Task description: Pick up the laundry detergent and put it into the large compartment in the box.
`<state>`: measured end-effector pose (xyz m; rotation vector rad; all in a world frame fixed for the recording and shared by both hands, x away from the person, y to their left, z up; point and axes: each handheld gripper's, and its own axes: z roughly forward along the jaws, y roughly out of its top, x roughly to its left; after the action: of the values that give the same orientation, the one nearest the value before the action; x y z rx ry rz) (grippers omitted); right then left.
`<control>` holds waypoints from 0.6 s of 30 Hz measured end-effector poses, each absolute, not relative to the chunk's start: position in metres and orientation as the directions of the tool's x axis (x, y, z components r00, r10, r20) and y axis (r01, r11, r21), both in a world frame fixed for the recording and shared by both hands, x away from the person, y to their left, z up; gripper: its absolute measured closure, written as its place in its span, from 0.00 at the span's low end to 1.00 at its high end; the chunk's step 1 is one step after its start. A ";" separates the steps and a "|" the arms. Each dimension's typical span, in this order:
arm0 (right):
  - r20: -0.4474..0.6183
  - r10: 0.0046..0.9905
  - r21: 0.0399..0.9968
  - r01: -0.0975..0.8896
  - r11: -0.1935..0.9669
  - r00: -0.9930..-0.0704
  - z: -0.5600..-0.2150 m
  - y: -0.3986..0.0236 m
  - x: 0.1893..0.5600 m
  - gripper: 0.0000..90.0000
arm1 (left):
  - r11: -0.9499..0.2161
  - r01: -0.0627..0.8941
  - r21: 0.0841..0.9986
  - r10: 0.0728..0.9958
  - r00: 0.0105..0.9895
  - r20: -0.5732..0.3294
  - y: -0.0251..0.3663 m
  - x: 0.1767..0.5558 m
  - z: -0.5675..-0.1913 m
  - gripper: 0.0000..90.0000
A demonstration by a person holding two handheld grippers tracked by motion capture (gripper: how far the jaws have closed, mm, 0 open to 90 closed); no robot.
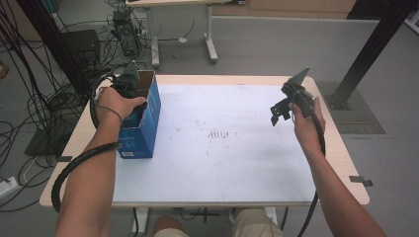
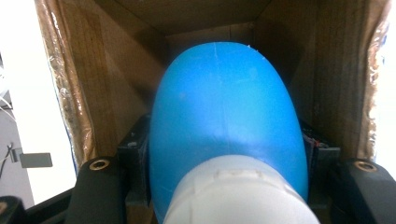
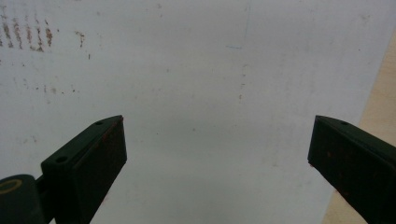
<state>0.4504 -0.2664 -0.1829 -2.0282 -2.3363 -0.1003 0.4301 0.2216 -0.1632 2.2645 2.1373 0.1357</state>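
A blue bottle [image 2: 224, 126] with a white cap is seen inside a box [image 1: 143, 118] (blue outside, brown inside). The white table sheet [image 1: 222, 148] is marked with small brown stains.

In the high view the left tool [image 1: 129, 94] reached into the blue box [image 1: 148, 123], its tips hidden inside. In the left gripper view the blue bottle [image 2: 224, 121] ran off the bottom edge, covering the box's floor.

Overhead forward-down on table [image 1: 212, 148]; tool cameras close: box [image 2: 93, 70] interior, tabletop.
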 end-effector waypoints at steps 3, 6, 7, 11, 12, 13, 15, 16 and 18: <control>0.078 0.987 0.020 0.990 0.138 -0.139 -0.183 -0.267 0.450 0.05 | -0.061 0.995 0.077 0.997 0.057 0.047 0.221 0.430 -0.163 0.41; 0.077 0.987 0.022 0.990 0.138 -0.139 -0.183 -0.268 0.450 0.05 | -0.058 0.995 0.080 0.997 0.055 0.046 0.222 0.430 -0.163 0.41; 0.077 0.987 0.023 0.990 0.140 -0.141 -0.183 -0.268 0.450 0.05 | -0.058 0.995 0.081 0.997 0.054 0.046 0.221 0.429 -0.163 0.41; 0.080 0.987 0.020 0.990 0.138 -0.139 -0.183 -0.267 0.450 0.05 | -0.058 0.995 0.077 0.997 0.054 0.050 0.220 0.430 -0.163 0.41; 0.080 0.987 0.021 0.990 0.138 -0.139 -0.183 -0.267 0.450 0.05 | -0.060 0.995 0.076 0.997 0.057 0.051 0.220 0.430 -0.163 0.41; 0.081 0.987 0.021 0.990 0.140 -0.141 -0.183 -0.268 0.450 0.05 | -0.060 0.995 0.077 0.997 0.057 0.050 0.220 0.430 -0.163 0.41; 0.082 0.987 0.019 0.990 0.137 -0.138 -0.183 -0.268 0.450 0.05 | -0.056 0.995 0.077 0.997 0.052 0.049 0.220 0.430 -0.163 0.41; 0.081 0.987 0.020 0.991 0.135 -0.137 -0.183 -0.268 0.450 0.05 | -0.057 0.995 0.078 0.998 0.053 0.046 0.221 0.430 -0.163 0.40; 0.079 0.987 0.024 0.990 0.136 -0.138 -0.183 -0.269 0.449 0.05 | -0.054 0.996 0.077 0.998 0.051 0.044 0.222 0.430 -0.163 0.40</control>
<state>0.4493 -0.2687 -0.1826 -2.0333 -2.3345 -0.1087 0.4304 0.2218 -0.1626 2.2582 2.1423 0.1326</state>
